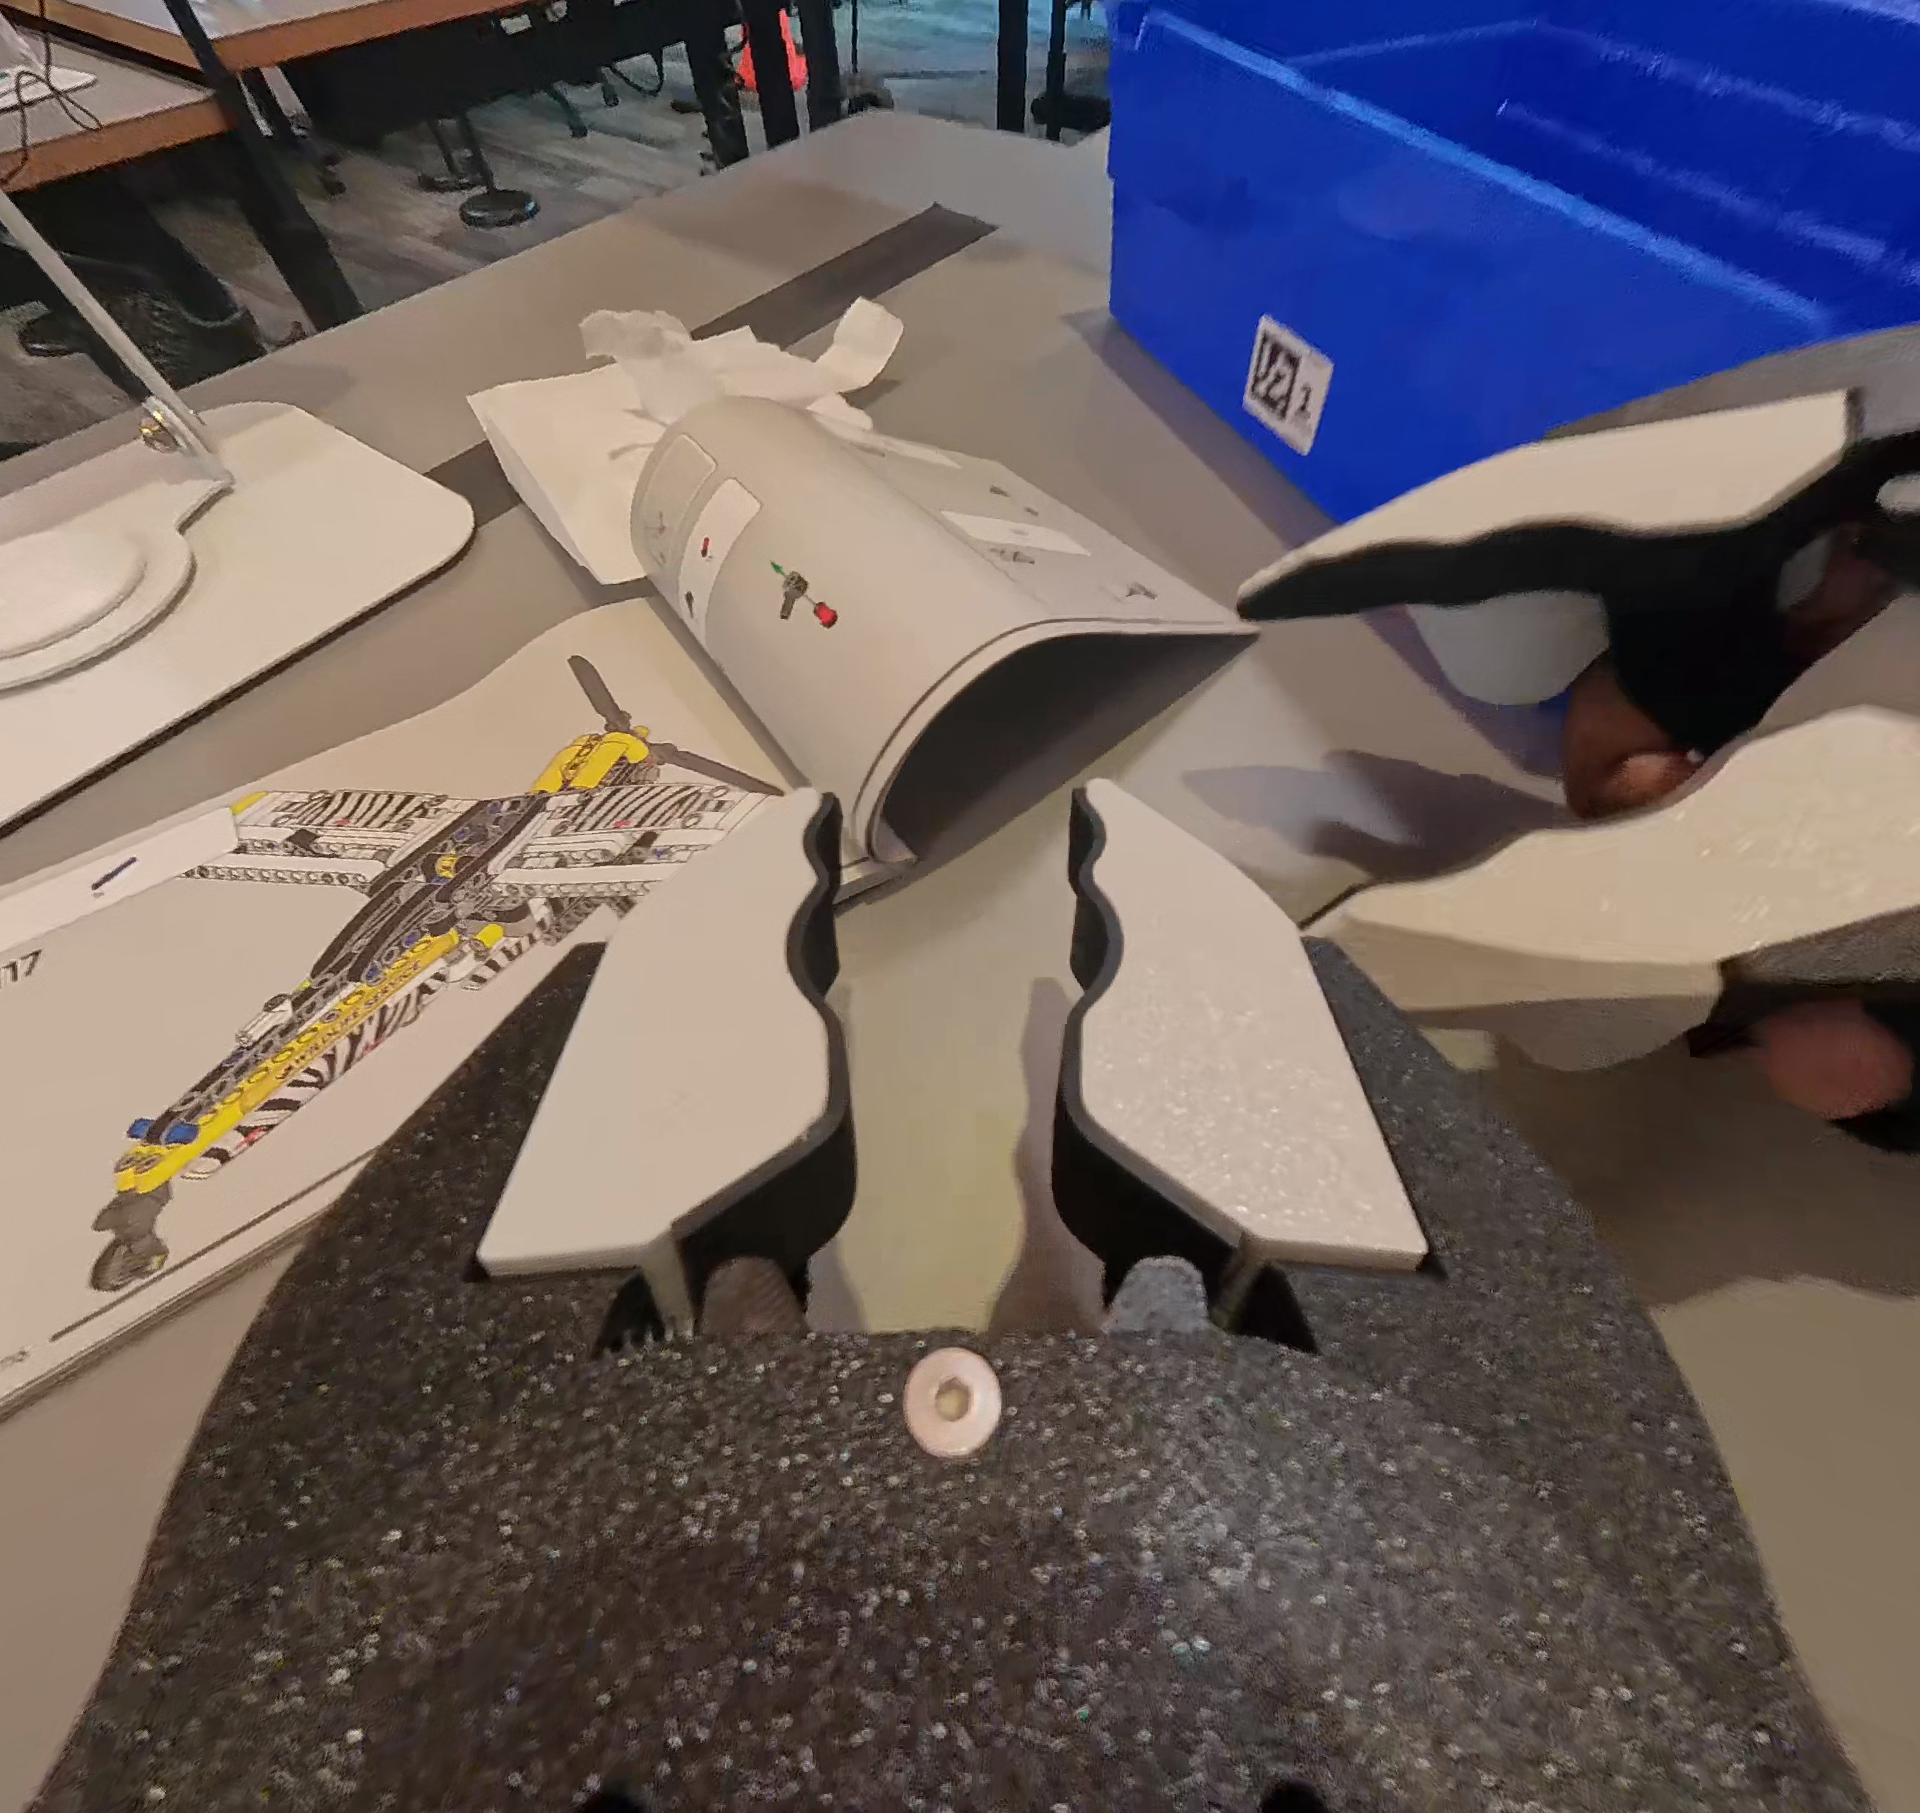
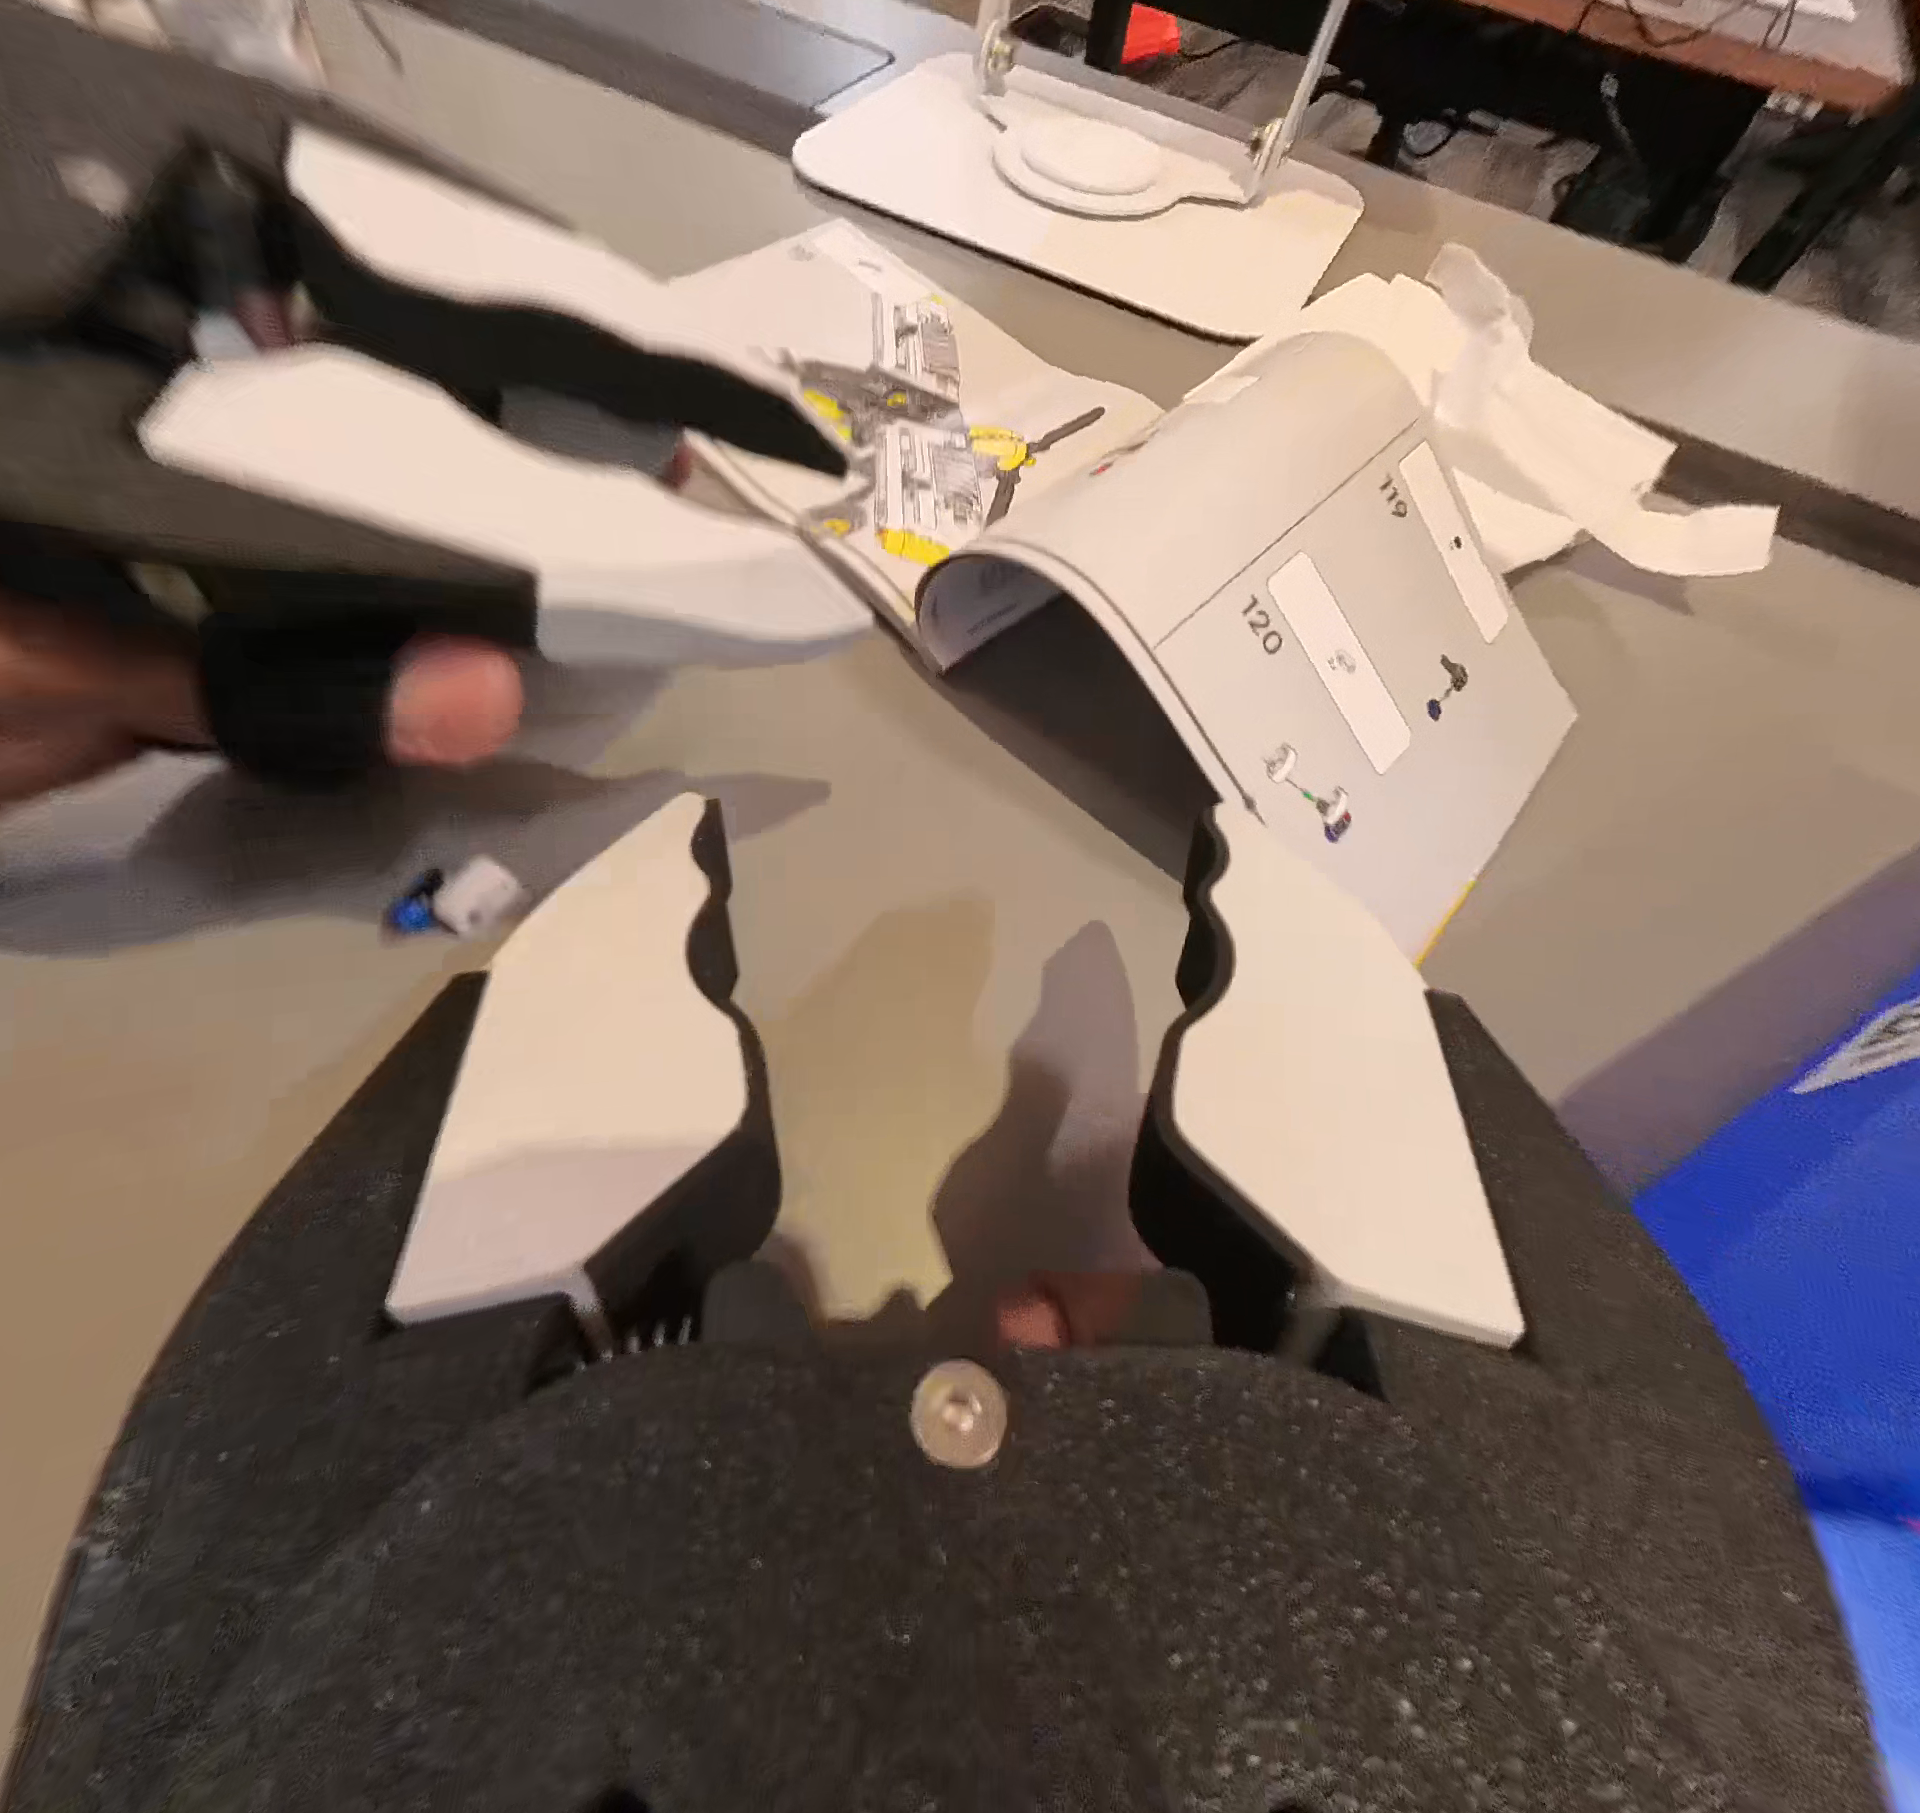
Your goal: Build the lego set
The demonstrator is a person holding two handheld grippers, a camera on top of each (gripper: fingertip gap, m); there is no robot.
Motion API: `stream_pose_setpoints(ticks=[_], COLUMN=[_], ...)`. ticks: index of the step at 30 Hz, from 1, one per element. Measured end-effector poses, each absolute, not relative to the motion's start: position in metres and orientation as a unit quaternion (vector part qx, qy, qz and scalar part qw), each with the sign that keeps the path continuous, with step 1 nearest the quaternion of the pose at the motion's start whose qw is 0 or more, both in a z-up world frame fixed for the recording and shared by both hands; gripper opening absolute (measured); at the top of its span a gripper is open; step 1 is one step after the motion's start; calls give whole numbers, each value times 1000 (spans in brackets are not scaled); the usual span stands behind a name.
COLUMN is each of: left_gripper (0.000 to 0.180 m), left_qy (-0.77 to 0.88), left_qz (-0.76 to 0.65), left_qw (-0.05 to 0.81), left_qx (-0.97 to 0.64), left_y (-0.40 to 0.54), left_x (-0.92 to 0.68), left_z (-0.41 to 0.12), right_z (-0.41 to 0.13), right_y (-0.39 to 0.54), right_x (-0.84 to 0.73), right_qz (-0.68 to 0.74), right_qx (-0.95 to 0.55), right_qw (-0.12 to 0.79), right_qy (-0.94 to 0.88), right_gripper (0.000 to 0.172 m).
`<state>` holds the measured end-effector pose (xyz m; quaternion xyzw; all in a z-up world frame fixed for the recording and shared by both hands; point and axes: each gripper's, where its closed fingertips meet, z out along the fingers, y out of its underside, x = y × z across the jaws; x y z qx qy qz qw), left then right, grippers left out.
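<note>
While the page arches: both my tongs sit low over the table [image 1: 1039,236], neither gripping anything.
Left tongs [image 1: 951,890]: jaws part open with bare table between them; the left finger [image 1: 727,984] is at the booklet's near corner, and I can't tell whether it touches.
Right tongs [image 2: 956,890]: jaws spread wide and empty, the right finger [image 2: 1299,1015] just beside the free edge of the curled page [image 2: 1299,558].
Booklet [image 1: 312,984]: lies open on the table, plane drawing up, one leaf bowed over in a hump with a dark hollow beneath.
Doing it well: my judgement is to keep the paper's curve soft, meet the edge squarely rather than at a corner, and not crease it.
Left hand pose: level and pointing forward along the spine; in the right view it shows blurred, gloved fingers under the body.
Right hand pose: comes in from the right, jaws turned sideways, gloved fingers [image 1: 1662,766] behind.
Around: blue bin [image 1: 1455,205] beyond right, tissue [image 1: 748,350] behind the booklet, lamp base [image 1: 208,537] at left, small blue-white part [image 2: 457,896] on the table.
</note>
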<state>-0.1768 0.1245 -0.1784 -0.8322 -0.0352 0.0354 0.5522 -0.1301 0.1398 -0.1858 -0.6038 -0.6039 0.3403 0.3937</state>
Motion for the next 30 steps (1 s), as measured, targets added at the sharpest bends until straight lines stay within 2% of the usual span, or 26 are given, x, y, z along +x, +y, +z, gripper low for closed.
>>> stream_pose_setpoints(ticks=[4,12,15,19,30], left_gripper=[35,39,44,45,45], left_qy=[-36,-9,11,28,36], left_qz=[54,44,65,67,21], left_qw=[533,506,488,458,481], left_qx=[-843,-861,-870,-886,-876], left_y=[125,132,139,141,142], left_x=[-186,-188,-188,-185,-179], left_z=[-185,-194,-200,-210,-203], right_z=[-177,-162,-166,-182,-170], right_y=[145,156,158,153,137], right_x=[-149,-171,-177,-180,-186], right_qz=[394,446,425,407,433], right_qx=[-636,-654,-655,-660,-614], right_qw=[368,348,348,316,292], right_qy=[-552,-502,-519,-546,-592], right_gripper=[85,92,98,96,92])
